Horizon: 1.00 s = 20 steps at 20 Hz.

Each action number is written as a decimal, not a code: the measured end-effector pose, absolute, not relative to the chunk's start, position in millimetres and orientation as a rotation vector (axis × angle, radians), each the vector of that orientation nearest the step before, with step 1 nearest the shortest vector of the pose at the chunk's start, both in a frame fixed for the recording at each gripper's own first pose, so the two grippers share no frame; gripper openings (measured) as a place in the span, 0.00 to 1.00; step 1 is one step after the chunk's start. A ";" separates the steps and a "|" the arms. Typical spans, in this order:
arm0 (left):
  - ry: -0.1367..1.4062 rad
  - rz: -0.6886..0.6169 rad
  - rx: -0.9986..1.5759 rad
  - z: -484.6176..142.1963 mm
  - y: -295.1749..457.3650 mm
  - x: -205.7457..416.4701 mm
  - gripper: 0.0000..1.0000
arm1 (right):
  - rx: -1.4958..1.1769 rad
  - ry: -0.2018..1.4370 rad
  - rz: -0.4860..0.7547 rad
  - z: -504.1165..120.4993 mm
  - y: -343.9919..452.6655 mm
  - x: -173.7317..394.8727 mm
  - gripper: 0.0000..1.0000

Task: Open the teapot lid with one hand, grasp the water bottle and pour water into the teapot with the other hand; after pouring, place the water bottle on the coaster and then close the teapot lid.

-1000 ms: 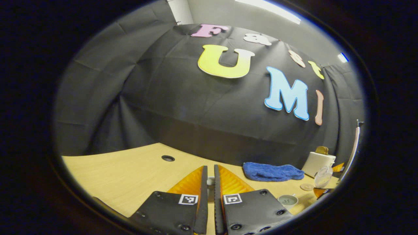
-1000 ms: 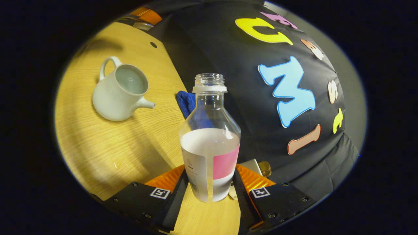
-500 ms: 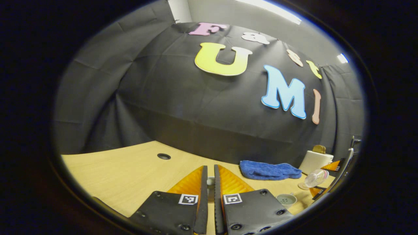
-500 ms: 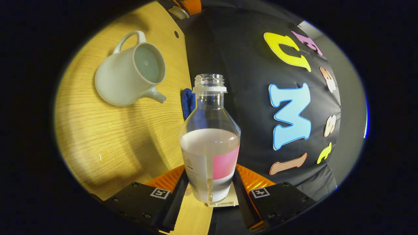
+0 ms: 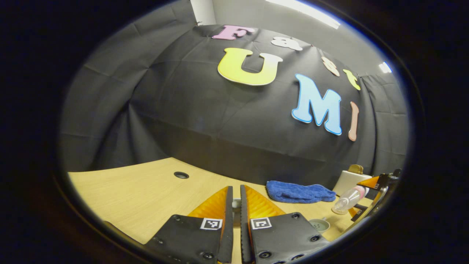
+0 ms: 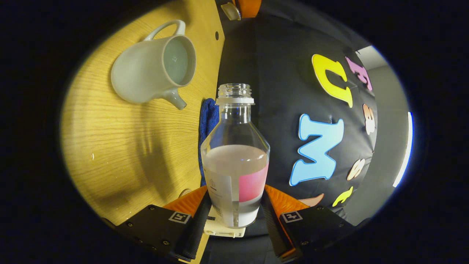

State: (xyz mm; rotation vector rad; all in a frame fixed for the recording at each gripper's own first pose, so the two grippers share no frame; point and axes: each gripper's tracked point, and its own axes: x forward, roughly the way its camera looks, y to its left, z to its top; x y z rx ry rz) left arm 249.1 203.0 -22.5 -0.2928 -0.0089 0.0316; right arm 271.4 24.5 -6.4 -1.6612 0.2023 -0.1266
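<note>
Tipping over more than a second ago, the bottle (image 6: 235, 157) now leans so far that the table (image 6: 121, 146) stands like a wall at 9 o'clock in the right gripper view. The right gripper (image 6: 234, 216) squeezes the bottle from both sides, low down on its label. The bottle has no cap and is about half full of water. Past it, at 10 o'clock, the teapot (image 6: 152, 71) sits on the table with its lid off and its spout toward the bottle. A blue cloth (image 6: 209, 121) peeks out just behind the bottle.

In the left gripper view, the left gripper (image 5: 234, 209) has its fingers almost together around a small pale thing, likely the lid knob, too hidden to be sure. At 4 o'clock the teapot's open top (image 5: 319, 224) shows beside it. Farther off at 3 o'clock lies the blue cloth (image 5: 298, 191). Near it the bottle (image 5: 346, 200) is tipped with its mouth down toward the teapot. A white box (image 5: 348, 180) stands at the back.
</note>
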 end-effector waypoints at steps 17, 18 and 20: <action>-0.006 0.026 -0.314 -22.7 201.7 249.9 0.17 | -1.950 0.080 -0.109 20.2 39.8 278.1 0.75; -0.005 0.026 -0.315 -22.6 201.7 250.1 0.17 | -1.969 0.072 -0.107 22.3 41.1 278.1 0.75; -0.002 0.026 -0.317 -23.1 201.6 250.6 0.18 | -2.003 0.055 -0.100 25.7 44.3 279.7 0.75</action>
